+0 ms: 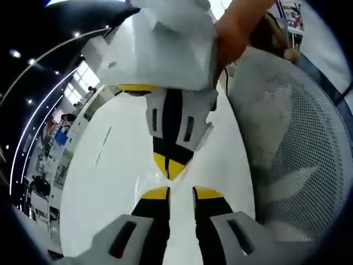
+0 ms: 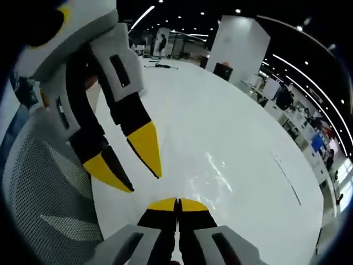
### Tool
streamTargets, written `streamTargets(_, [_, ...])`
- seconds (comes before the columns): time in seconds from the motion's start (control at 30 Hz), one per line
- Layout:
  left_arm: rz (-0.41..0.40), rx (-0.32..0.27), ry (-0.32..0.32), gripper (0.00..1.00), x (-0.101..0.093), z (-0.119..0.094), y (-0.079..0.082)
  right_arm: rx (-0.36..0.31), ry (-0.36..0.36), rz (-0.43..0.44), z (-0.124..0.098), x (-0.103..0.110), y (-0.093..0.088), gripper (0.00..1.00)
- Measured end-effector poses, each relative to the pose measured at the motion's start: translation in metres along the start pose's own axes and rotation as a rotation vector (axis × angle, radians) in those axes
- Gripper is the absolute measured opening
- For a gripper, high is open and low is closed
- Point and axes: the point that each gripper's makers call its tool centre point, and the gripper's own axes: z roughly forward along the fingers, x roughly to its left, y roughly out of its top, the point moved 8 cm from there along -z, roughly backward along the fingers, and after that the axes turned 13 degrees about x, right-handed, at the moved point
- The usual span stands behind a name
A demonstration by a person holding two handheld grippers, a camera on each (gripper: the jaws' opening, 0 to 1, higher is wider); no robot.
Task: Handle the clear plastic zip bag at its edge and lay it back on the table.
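Where the clear plastic zip bag lies cannot be told: no edge or zip strip of it stands out on the glossy surface, and whether any clear film is pinched at the gripper tips cannot be told either. The right gripper (image 2: 177, 205), white and black with yellow tips, has its jaws pressed together so that only a thin dark line runs between them; in the left gripper view it comes down from the top (image 1: 174, 165), its closed tips pointing at the gap of the other pair. The left gripper (image 1: 182, 193), built the same way, has its jaws a little apart, and the white counter (image 1: 110, 182) shows through the gap. In the right gripper view it reaches in from the upper left (image 2: 132, 168) with its two yellow tips plainly separated. The tips of the two grippers are near each other above the counter (nose to nose, though whether they touch cannot be told). A hand (image 1: 237, 33) holds the body of the right gripper. Beside the counter's edge stands a grey mesh chair back (image 1: 298, 138). Beyond the counter's far side there is a dark hall with ceiling lights and a broad white pillar (image 2: 237, 44).
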Motion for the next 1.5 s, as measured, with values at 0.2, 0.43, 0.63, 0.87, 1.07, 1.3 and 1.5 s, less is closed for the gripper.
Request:
streamTargets(0.2, [0.066,0.011,0.038,0.15,0.004,0.005,0.005,0.001,-0.004,-0.008,-0.008,-0.002,0.002,0.0])
streamTargets(0.43, [0.127,0.046,0.061,0.08,0.005,0.015,0.002,0.002,0.002,-0.016,-0.006,-0.003,0.002,0.0])
streamTargets(0.63, [0.145,0.061,0.063,0.0,0.003,0.018,0.001,0.004,0.003,-0.017,-0.006,-0.002,0.005,0.0])
streamTargets(0.87, [0.142,0.071,0.059,0.0,0.003,0.022,-0.004,0.003,-0.006,-0.009,0.002,-0.008,0.005,0.0])
streamTargets(1.07, [0.147,0.086,0.048,0.0,0.001,0.027,-0.007,-0.004,-0.03,0.014,0.003,-0.017,0.009,0.0])
streamTargets(1.3, [0.152,0.1,0.031,0.0,-0.002,0.033,-0.007,-0.015,-0.051,0.049,-0.001,-0.028,0.013,0.0])
streamTargets(1.5, [0.15,0.11,0.017,0.0,-0.005,0.036,-0.008,-0.017,-0.064,0.054,-0.004,-0.034,0.015,0.0])
